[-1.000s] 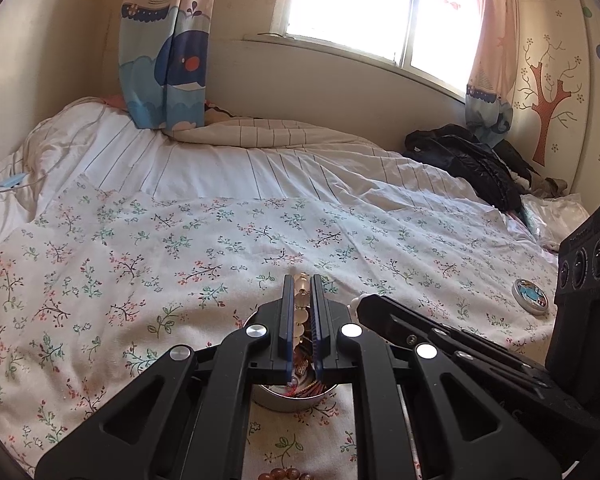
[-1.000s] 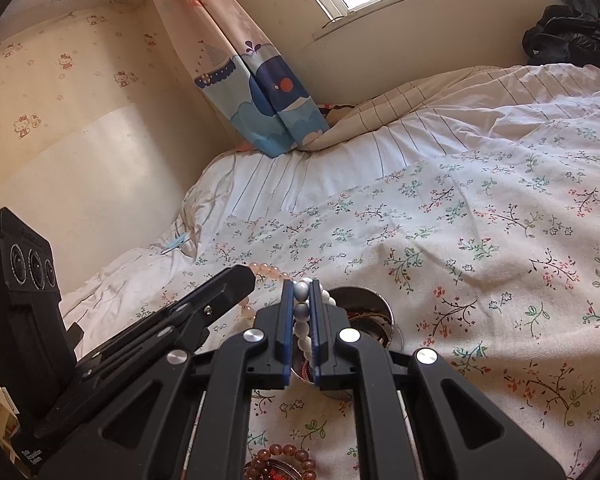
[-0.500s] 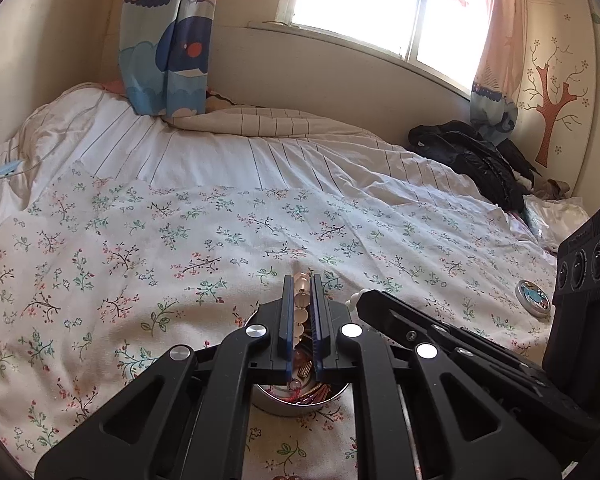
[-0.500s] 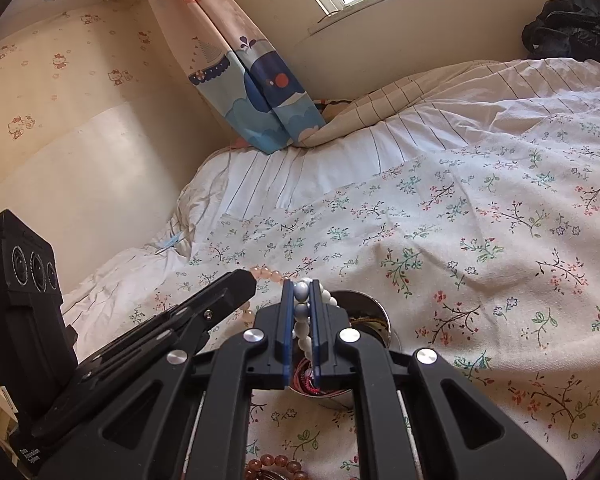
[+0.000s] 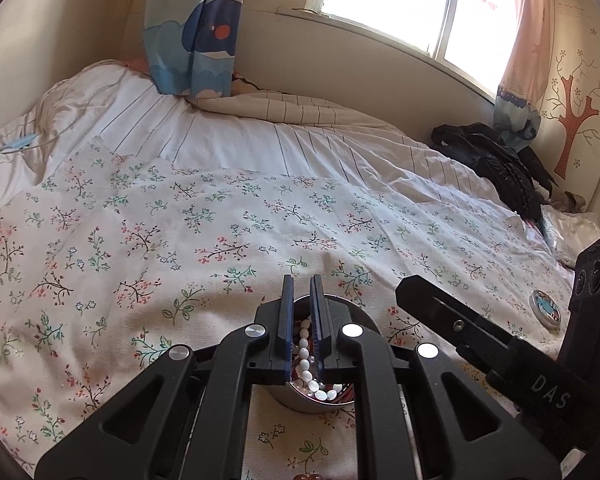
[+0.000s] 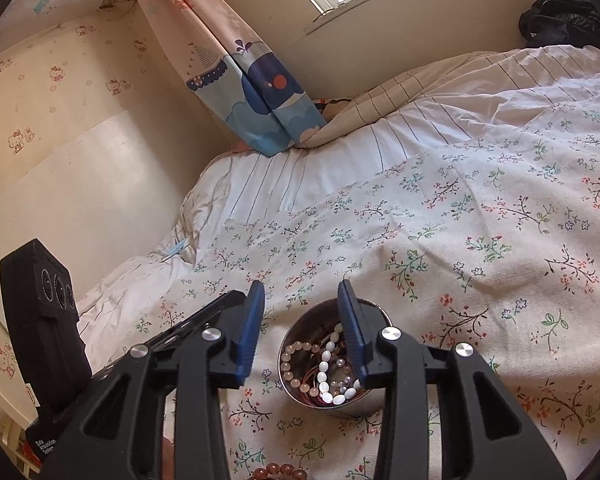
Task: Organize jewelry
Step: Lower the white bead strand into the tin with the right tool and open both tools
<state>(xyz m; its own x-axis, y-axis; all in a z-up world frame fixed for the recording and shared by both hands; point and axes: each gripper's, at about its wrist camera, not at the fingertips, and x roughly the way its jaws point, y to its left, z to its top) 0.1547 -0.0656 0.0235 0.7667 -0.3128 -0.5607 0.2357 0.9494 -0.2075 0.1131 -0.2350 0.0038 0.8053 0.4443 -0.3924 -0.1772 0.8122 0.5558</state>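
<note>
Right gripper [image 6: 302, 294] jaws gaping wide over metal tin [image 6: 300, 394]; left gripper [image 5: 302, 290] jaws sitting narrow, gripping nothing. White bead strand [image 6: 326, 368] looking light, floppy, slippery: pinch mid-strand.

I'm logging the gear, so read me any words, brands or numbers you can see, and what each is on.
"DAS": on the arm of the right tongs.
Small white print on the left tongs: looks like "Data Acquisition System", too small to be sure.
Lettering on the wall panel: too faint to read.
</note>
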